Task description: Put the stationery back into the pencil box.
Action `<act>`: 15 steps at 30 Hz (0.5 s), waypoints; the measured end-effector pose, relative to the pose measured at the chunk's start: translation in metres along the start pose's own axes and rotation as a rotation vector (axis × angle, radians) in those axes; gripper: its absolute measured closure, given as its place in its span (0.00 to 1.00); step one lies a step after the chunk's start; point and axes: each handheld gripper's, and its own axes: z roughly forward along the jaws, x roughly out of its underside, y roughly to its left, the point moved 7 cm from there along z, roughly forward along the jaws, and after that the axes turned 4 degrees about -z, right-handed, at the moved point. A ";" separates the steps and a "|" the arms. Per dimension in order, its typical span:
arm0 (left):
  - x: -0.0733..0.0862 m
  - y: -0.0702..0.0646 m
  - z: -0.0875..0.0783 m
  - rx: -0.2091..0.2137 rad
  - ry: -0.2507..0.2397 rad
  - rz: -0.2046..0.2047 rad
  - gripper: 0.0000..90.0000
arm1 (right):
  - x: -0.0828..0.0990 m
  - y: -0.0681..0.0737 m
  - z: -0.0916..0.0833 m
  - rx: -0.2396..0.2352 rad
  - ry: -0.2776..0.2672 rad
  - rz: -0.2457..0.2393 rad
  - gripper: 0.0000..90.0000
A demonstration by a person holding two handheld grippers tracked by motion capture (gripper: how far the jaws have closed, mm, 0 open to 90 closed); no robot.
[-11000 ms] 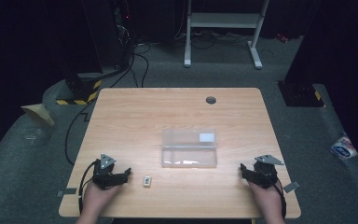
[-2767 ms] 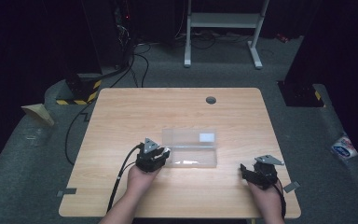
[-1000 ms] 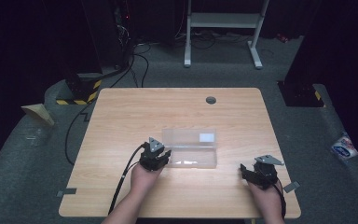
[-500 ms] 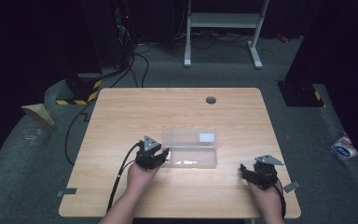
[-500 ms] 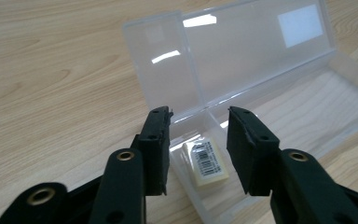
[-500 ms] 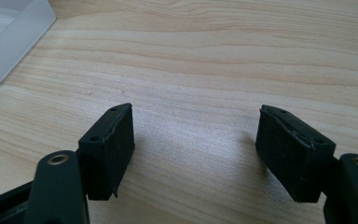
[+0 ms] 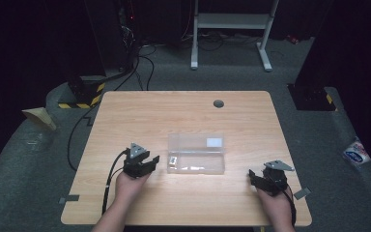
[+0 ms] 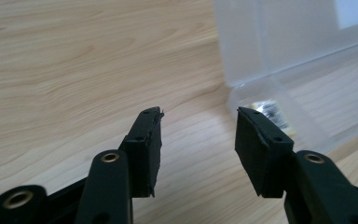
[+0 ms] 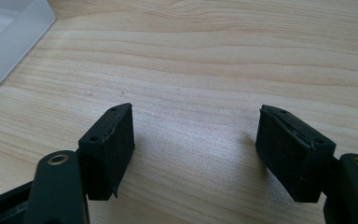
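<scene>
Small labelled item now lies inside the clear plastic box, at its left end, no longer out on the table where it lay eleven seconds ago. The left gripper has just been opening its jaws, and nothing sits between them; in the left gripper view the left gripper shows a bare gap over the wooden table. Compared with a second ago, it stands a little farther left of the box. That suggests the drop is done and the hand is backing off. The item rests beyond the jaw on the right, behind the box's translucent wall, near but apart. The right gripper rests parted and empty near the table's front right, well apart from the box.
</scene>
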 end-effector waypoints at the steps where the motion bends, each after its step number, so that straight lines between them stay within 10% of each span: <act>1: 0.006 0.011 -0.004 -0.011 0.006 -0.008 0.54 | 0.000 0.000 0.000 0.000 0.000 0.000 0.31; 15: 0.065 0.070 -0.045 -0.046 0.074 0.018 0.23 | 0.000 0.000 0.000 0.001 -0.001 0.000 0.31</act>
